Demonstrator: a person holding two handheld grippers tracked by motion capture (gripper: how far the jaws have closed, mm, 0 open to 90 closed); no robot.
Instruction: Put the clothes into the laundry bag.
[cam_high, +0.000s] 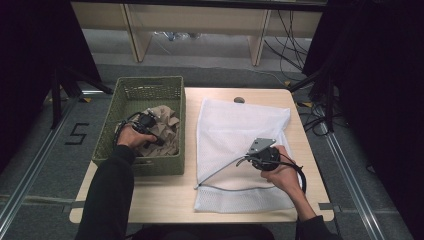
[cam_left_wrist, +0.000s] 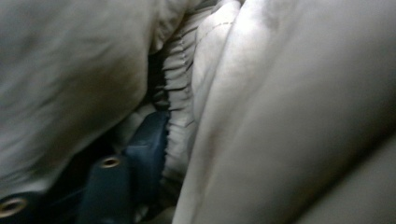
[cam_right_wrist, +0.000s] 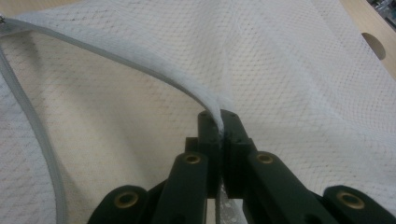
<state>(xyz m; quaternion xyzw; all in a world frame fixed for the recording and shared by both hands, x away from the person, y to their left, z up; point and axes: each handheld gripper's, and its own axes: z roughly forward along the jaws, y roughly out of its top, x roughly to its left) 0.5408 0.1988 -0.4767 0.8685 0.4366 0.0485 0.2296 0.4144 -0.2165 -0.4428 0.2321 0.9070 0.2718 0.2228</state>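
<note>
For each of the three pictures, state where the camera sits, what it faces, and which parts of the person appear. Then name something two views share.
High view: above the person's side, facing forward and down on the table; forearms, both hands.
Left gripper view: on the left gripper, buried in the beige garment; one jaw shows.
Right gripper view: on the right gripper, clamping the bag's zipper edge.
Shared: the white mesh bag, high and right gripper views.

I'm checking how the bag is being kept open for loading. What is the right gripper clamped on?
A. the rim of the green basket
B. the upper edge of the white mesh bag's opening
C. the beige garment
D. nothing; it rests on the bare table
B: in the right gripper view the right gripper has its jaws shut on the zipper-lined edge of the white mesh bag, lifting it off the lower layer.
</note>
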